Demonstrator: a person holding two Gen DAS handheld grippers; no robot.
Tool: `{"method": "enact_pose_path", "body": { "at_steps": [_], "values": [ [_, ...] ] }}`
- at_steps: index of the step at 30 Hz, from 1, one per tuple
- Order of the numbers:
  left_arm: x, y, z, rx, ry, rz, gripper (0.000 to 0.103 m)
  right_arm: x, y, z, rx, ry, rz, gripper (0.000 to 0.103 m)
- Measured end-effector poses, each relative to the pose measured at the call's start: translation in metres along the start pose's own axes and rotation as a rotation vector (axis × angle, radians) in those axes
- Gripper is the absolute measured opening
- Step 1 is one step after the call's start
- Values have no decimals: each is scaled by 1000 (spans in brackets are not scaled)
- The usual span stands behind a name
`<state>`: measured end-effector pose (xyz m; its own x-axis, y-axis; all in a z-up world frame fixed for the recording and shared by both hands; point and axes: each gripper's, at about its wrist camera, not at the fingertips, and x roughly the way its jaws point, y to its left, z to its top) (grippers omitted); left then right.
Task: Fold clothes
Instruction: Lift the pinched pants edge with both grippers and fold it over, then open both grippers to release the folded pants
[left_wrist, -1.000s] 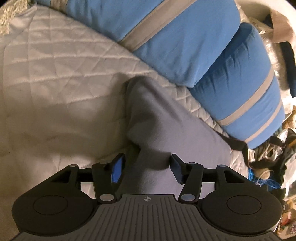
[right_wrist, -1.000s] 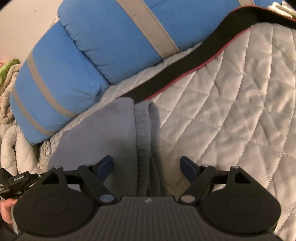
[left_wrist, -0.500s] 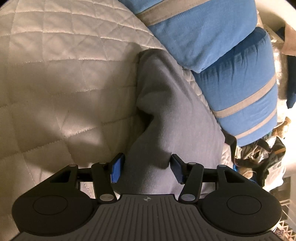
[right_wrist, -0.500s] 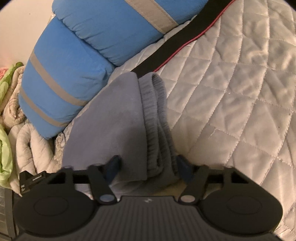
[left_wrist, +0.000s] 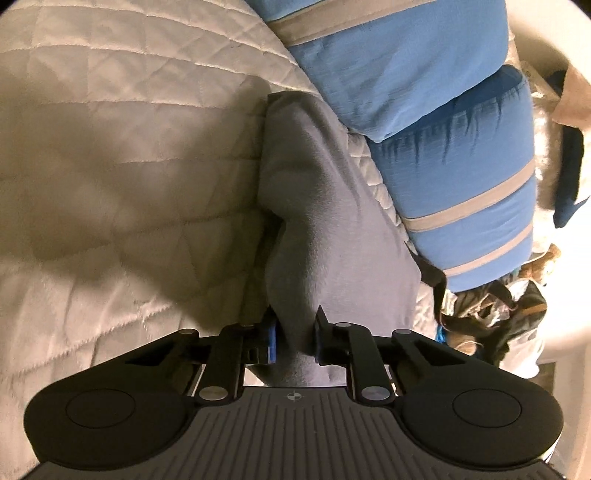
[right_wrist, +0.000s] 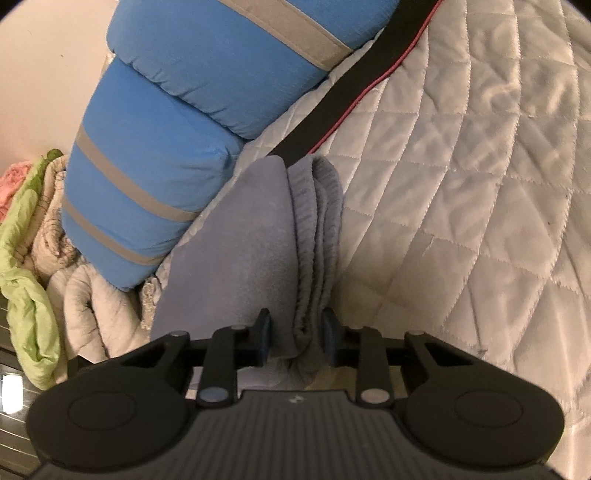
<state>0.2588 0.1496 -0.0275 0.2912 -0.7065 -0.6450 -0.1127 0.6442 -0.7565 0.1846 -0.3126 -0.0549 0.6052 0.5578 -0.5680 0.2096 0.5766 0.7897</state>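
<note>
A folded grey garment (left_wrist: 325, 221) lies on the quilted bedspread beside the blue pillows. My left gripper (left_wrist: 294, 334) is shut on one end of it, a thick fold pinched between the blue-padded fingers (left_wrist: 271, 332). In the right wrist view the same grey garment (right_wrist: 266, 236) shows a ribbed hem stacked in layers along its right side. My right gripper (right_wrist: 295, 334) is shut on that layered hem end. The cloth near both grips is bunched up off the bed.
Two blue pillows with grey stripes (left_wrist: 424, 110) (right_wrist: 177, 122) lie against the garment's far side. A black strap with red edging (right_wrist: 343, 88) crosses the white quilt (right_wrist: 480, 166). Crumpled bedding and a green cloth (right_wrist: 26, 266) pile up at the bed's edge.
Both grippers went from open and straddling the grey garment to shut on it. Both views have moved closer, and the cloth has bunched up between the fingers.
</note>
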Motion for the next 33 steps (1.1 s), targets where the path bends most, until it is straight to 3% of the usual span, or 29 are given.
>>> {"method": "enact_pose_path", "body": {
  "at_steps": [6, 8, 9, 10, 11, 14, 18, 21, 22, 25, 26, 33],
  "values": [
    [2, 5, -3, -8, 44, 50, 17, -7, 1, -9, -44, 8, -21, 30],
    [2, 5, -3, -4, 50, 85, 22, -7, 5, -10, -72, -11, -66, 41],
    [1, 4, -2, 2, 49, 110, 27, -8, 6, -11, -85, -20, -89, 62],
    [0, 3, -1, 8, 47, 135, 35, -10, 10, -12, -111, -46, -109, 73],
    [-1, 2, 0, 15, 46, 161, 37, -13, 16, -13, -148, -88, -126, 76],
    [-15, -11, 1, 109, -45, 211, 42, -22, 34, -18, -267, -212, -173, 78],
    [-25, -37, 0, 308, -272, 255, 46, -14, 63, -29, -470, -342, -234, 79],
    [-15, -54, -2, 451, -392, 289, 44, 5, 83, -37, -632, -400, -291, 69],
    [-9, -60, -2, 492, -407, 292, 44, 11, 87, -38, -671, -404, -307, 55],
    [8, -79, -1, 604, -432, 298, 41, 28, 91, -36, -755, -392, -346, 31],
    [14, -84, 0, 634, -436, 299, 37, 34, 93, -36, -783, -388, -358, 27],
    [52, -98, -1, 838, -398, 354, 25, 73, 104, -34, -979, -358, -447, 22]
  ]
}}
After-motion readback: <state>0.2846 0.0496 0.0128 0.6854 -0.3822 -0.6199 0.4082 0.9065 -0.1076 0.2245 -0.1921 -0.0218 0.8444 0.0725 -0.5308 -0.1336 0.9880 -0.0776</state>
